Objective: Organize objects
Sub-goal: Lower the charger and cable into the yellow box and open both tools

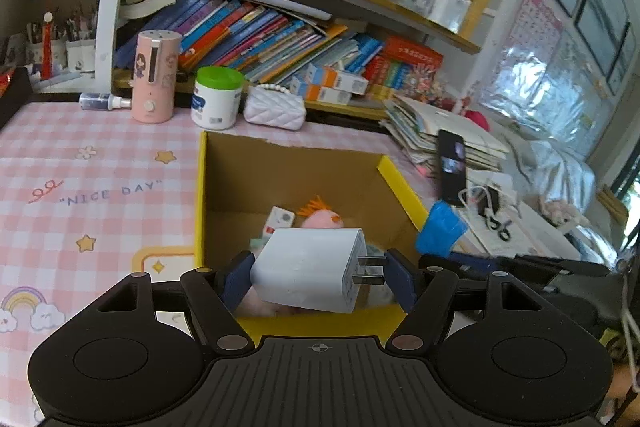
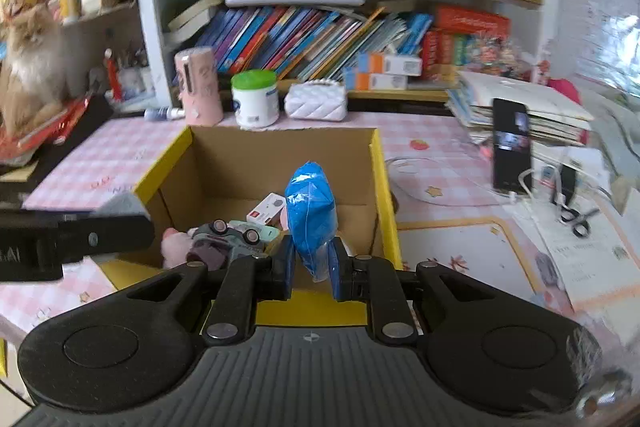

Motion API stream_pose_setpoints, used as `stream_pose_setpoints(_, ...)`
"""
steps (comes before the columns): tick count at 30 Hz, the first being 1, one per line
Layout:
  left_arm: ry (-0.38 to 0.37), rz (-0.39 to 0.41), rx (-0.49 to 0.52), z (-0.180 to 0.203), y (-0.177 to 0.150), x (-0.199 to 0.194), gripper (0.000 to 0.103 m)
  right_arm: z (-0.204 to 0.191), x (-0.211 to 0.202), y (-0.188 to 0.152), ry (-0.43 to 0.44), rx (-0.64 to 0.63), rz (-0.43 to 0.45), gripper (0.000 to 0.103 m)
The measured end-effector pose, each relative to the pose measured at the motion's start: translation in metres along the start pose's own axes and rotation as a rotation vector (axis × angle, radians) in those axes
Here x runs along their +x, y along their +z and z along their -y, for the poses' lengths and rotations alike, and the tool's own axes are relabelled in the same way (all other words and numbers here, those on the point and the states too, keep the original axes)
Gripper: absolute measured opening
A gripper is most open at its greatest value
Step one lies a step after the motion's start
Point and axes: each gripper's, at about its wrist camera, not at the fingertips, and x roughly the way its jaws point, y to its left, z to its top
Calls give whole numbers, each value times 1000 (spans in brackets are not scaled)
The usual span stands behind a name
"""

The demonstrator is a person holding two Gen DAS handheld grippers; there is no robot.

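My left gripper [image 1: 318, 277] is shut on a white plug charger [image 1: 308, 269], prongs pointing right, held over the near part of an open yellow-edged cardboard box [image 1: 202, 187]. My right gripper [image 2: 312, 267] is shut on a blue plastic packet [image 2: 311, 213] above the same box [image 2: 384, 195]; the packet also shows in the left wrist view [image 1: 440, 229]. Inside the box lie a pink plush toy [image 2: 176, 247], a toy car [image 2: 232, 235] and a small white device [image 2: 266, 209].
On the pink checked tablecloth [image 1: 80, 187] behind the box stand a pink humidifier [image 1: 154, 77], a green-lidded tub [image 1: 218, 97] and a white quilted purse [image 1: 274, 105]. A phone [image 2: 510, 145], book stack, cables and scissors [image 2: 578, 221] lie right. A cat [image 2: 32, 67] sits far left.
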Motion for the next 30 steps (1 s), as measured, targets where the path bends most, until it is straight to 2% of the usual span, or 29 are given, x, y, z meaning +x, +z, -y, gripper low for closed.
stream_pose_setpoints(9,67,-32,21,8,15,44,71,2,61,4,102,-91,-161,16)
stream_pose_setpoints(19,90,-96,47,21,18,96,71,4,82,10,201,-120,-214,17)
stream_pose_setpoints(22,98,-116,62,24,17,106,71,7,81,8,203,-125,-212,29)
stream_pose_setpoints(25,113,-145,70,24,14,116,71,13,74,6,213,-89,-183,29)
stream_pose_setpoints(27,124,-156,80,25,11,121,71,15,66,4,209,-73,-151,38)
stream_pose_setpoints(28,125,-158,86,26,10,122,71,14,60,2,184,-75,-129,52)
stream_pose_setpoints(30,133,-154,100,28,7,123,71,13,53,-3,150,-76,-94,54)
